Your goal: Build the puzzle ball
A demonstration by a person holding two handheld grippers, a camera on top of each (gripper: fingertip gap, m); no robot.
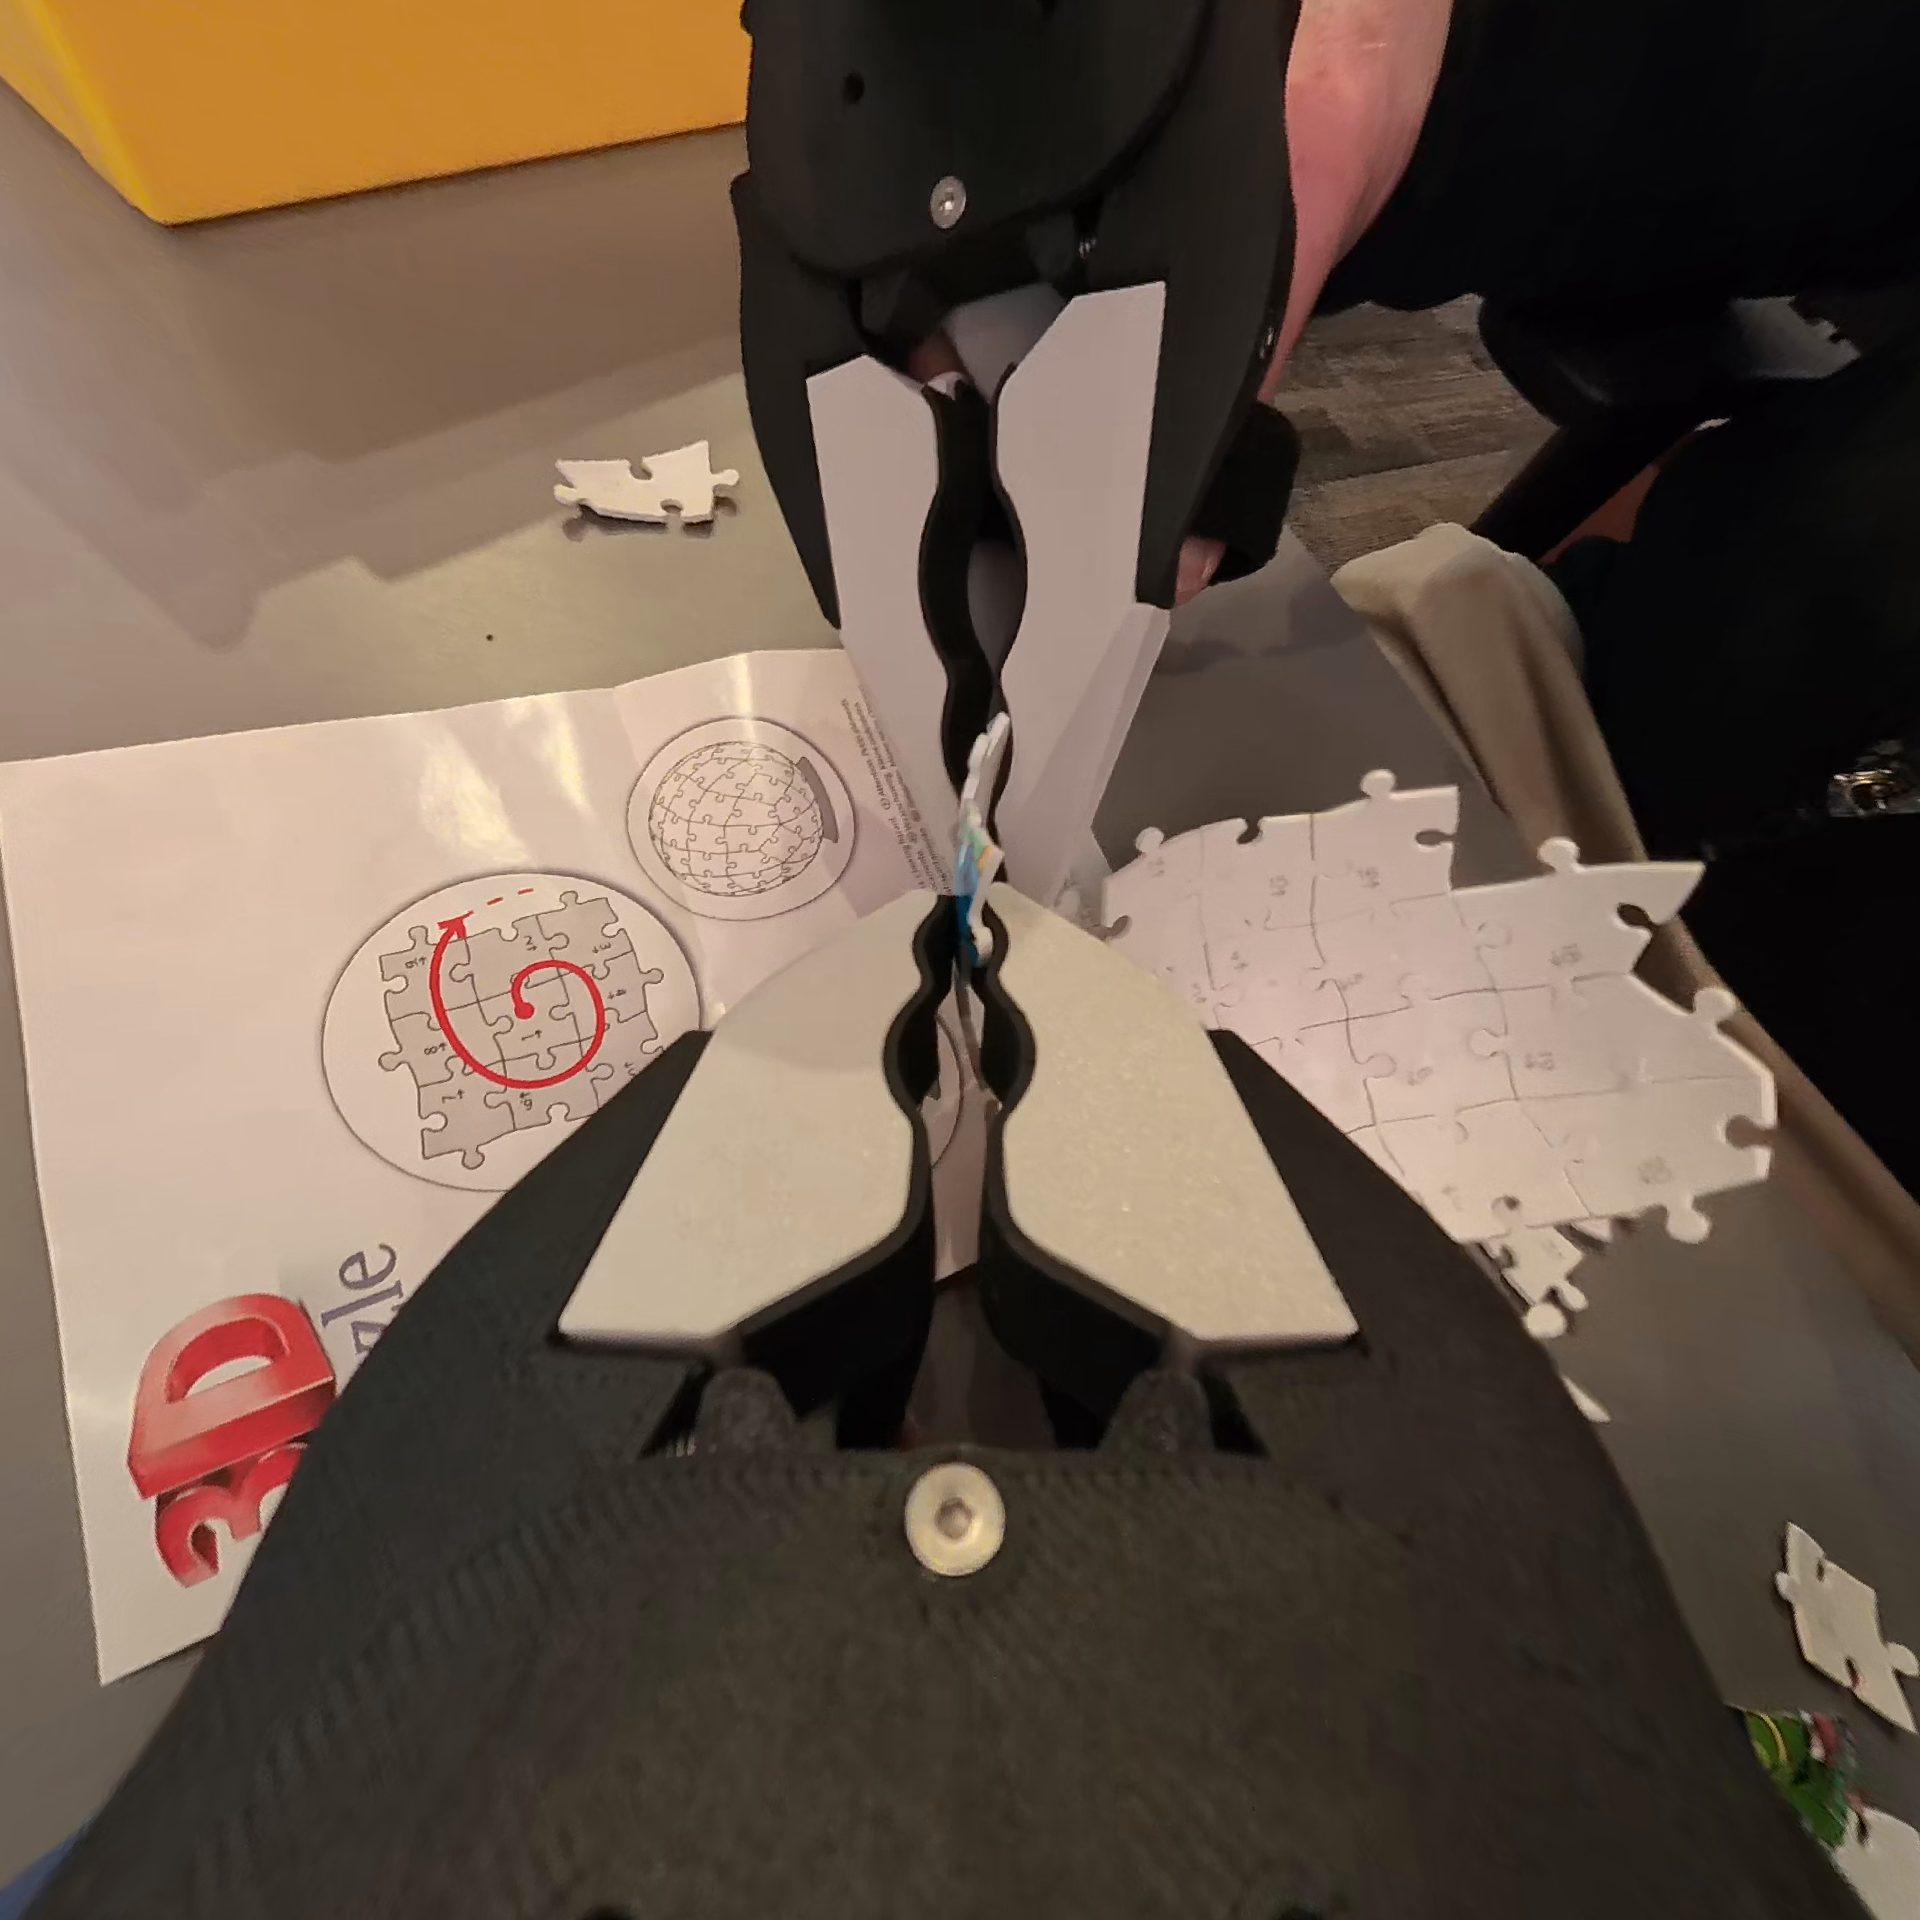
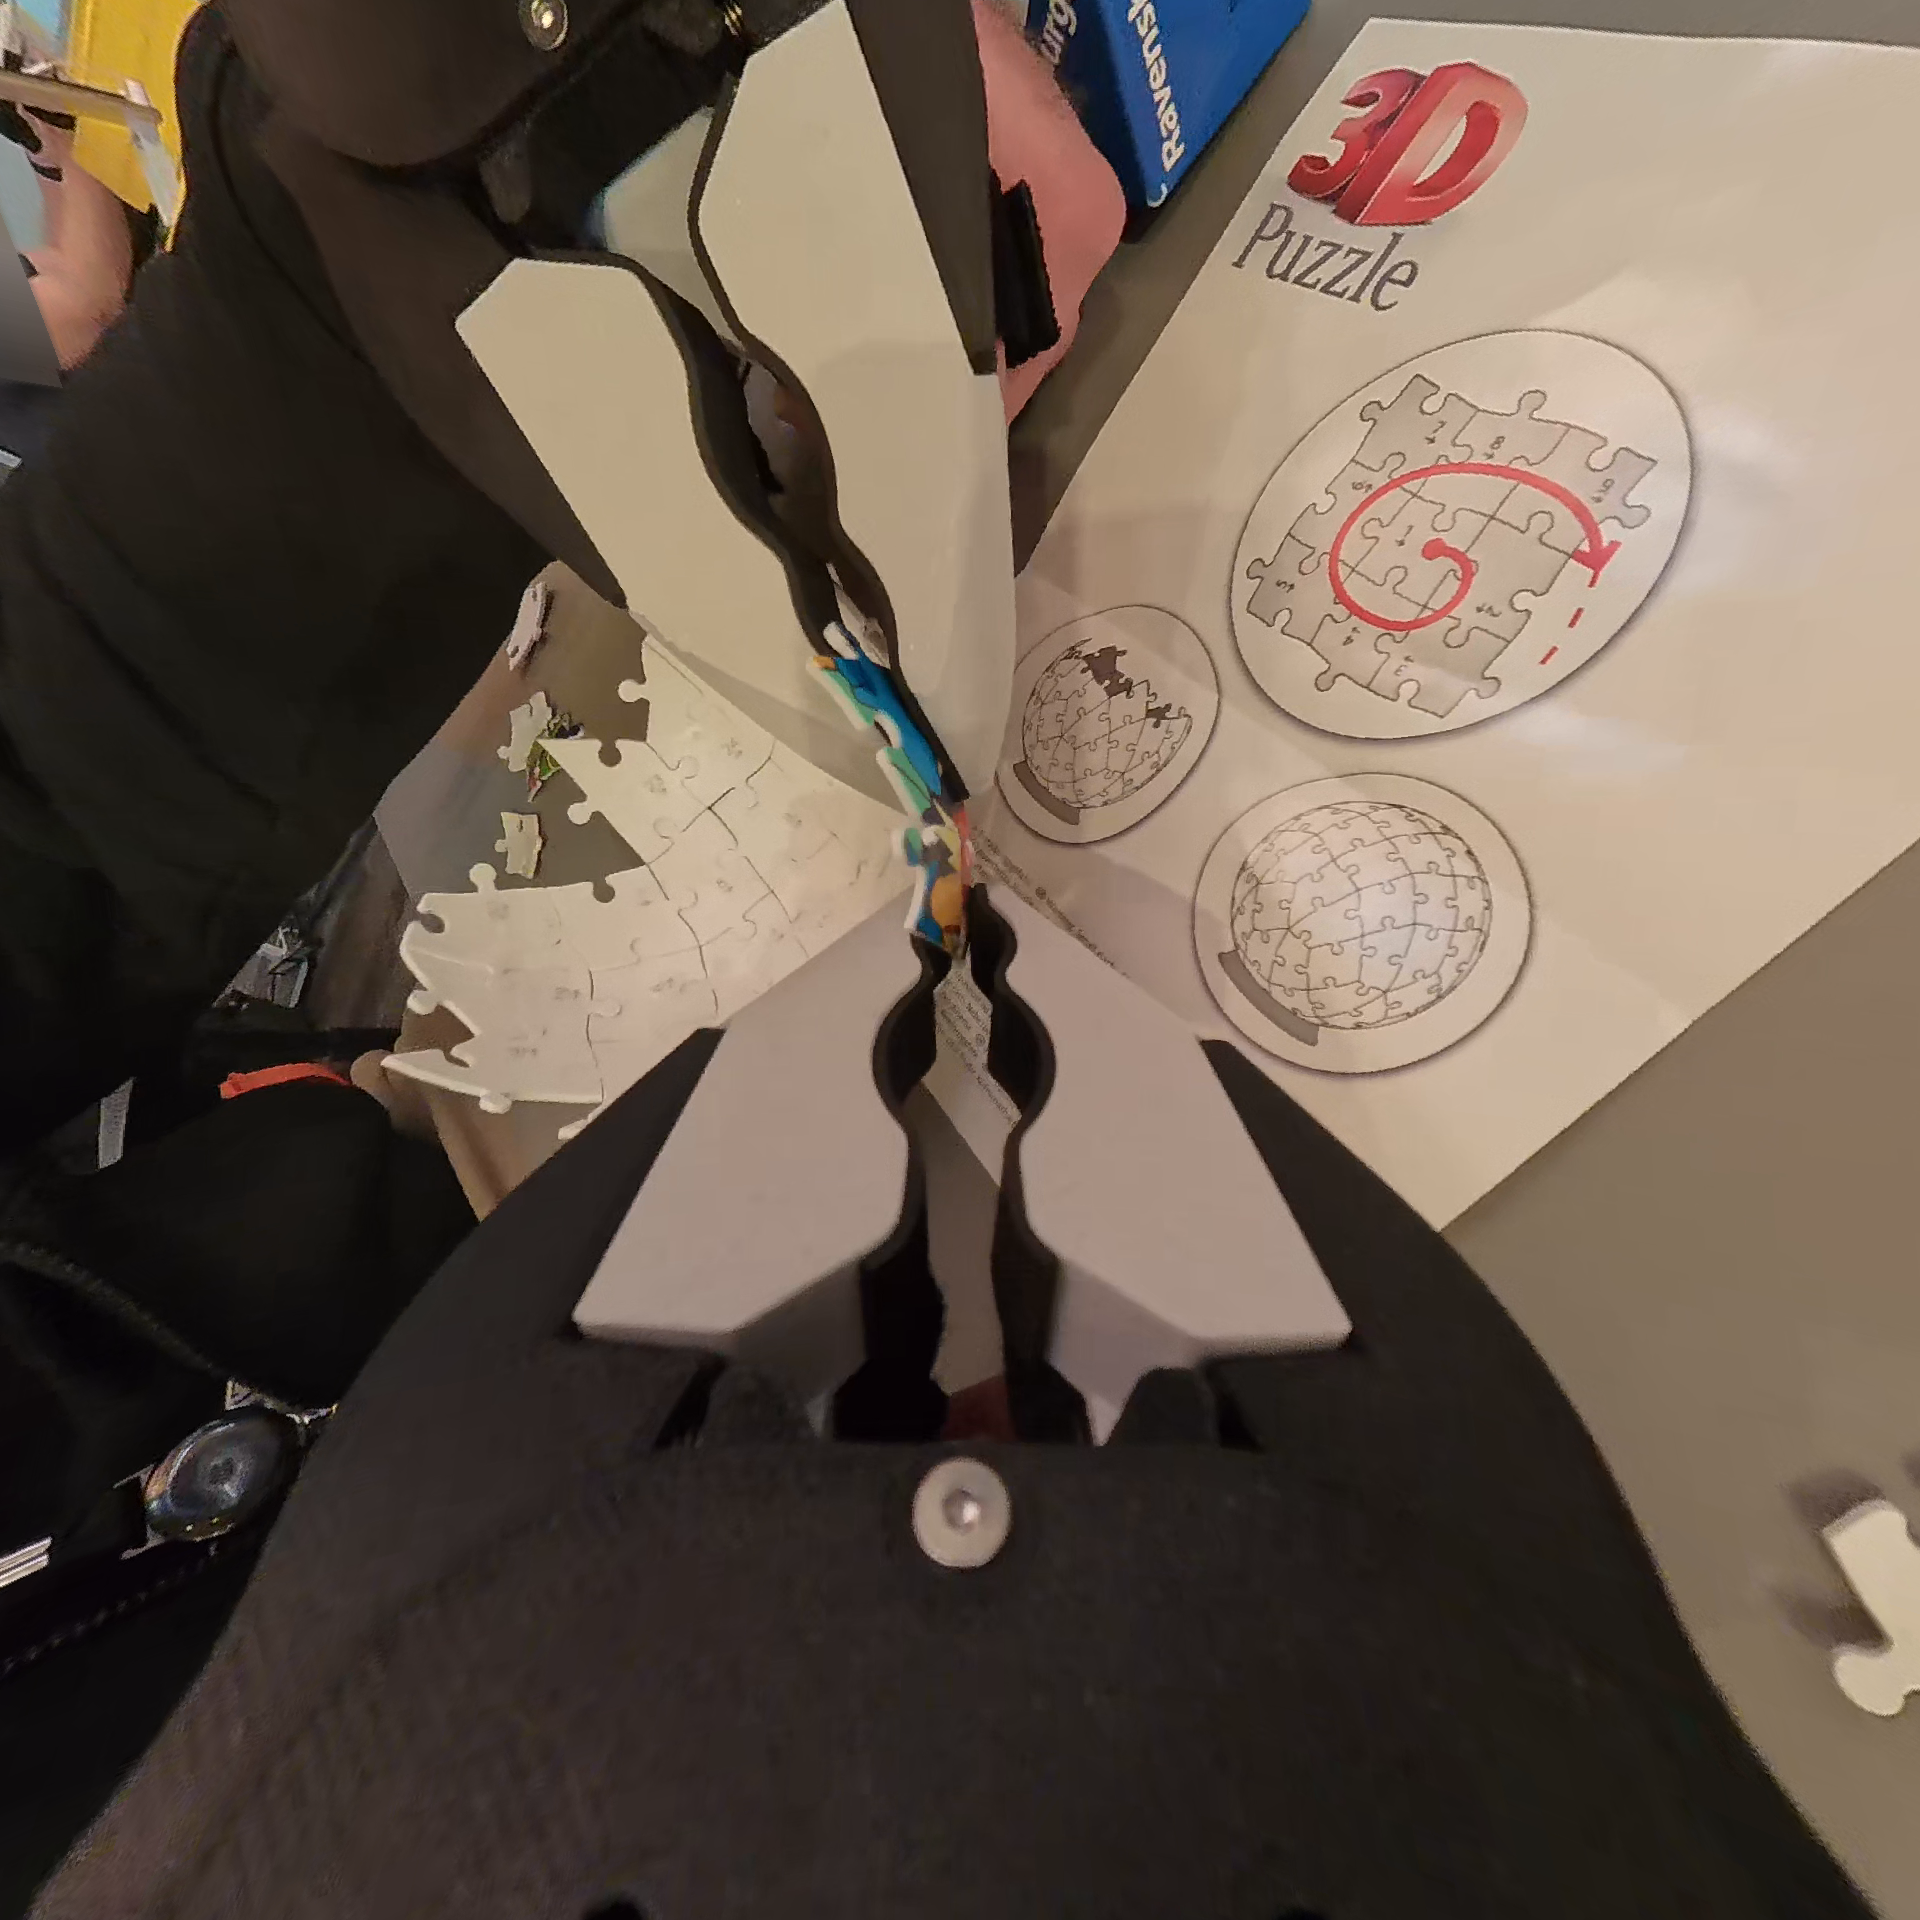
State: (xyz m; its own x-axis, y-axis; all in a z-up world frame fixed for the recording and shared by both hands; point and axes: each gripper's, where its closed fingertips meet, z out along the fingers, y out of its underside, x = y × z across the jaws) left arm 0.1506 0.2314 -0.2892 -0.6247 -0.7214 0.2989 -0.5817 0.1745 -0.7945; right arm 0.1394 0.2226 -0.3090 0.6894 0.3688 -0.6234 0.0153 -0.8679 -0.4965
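We have both claws pinched down, tip to tip, above the grey table [image 1: 312, 436]. The left gripper [image 1: 961, 935] is clamped narrow on the lower edge of a small run of joined pieces, the coloured strip [image 2: 920, 790], seen edge-on in the left wrist view (print side only visible from the right wrist view). The right gripper [image 2: 961, 925] grips the other end of that same strip, fingers nearly closed with only the card's thickness between them. The strip is held off the table, right between the two sets of fingertips. Just to the right of our left claw lies the assembled curved sheet [image 1: 1455, 1018], white numbered backs up, edge overhanging the table. Behind and left of the left claw tips sits the instruction sheet [image 1: 260, 987], flat, partly under both claws. A loose piece pair [image 1: 644, 483] lies farther ahead-left, well apart, near the yellow box [image 1: 364, 94]. One single loose piece [image 1: 1839, 1621] lies near the left claw's right flank. A blue box [image 2: 1164, 73] sits far ahead of the right claw, touching the sheet's top edge.
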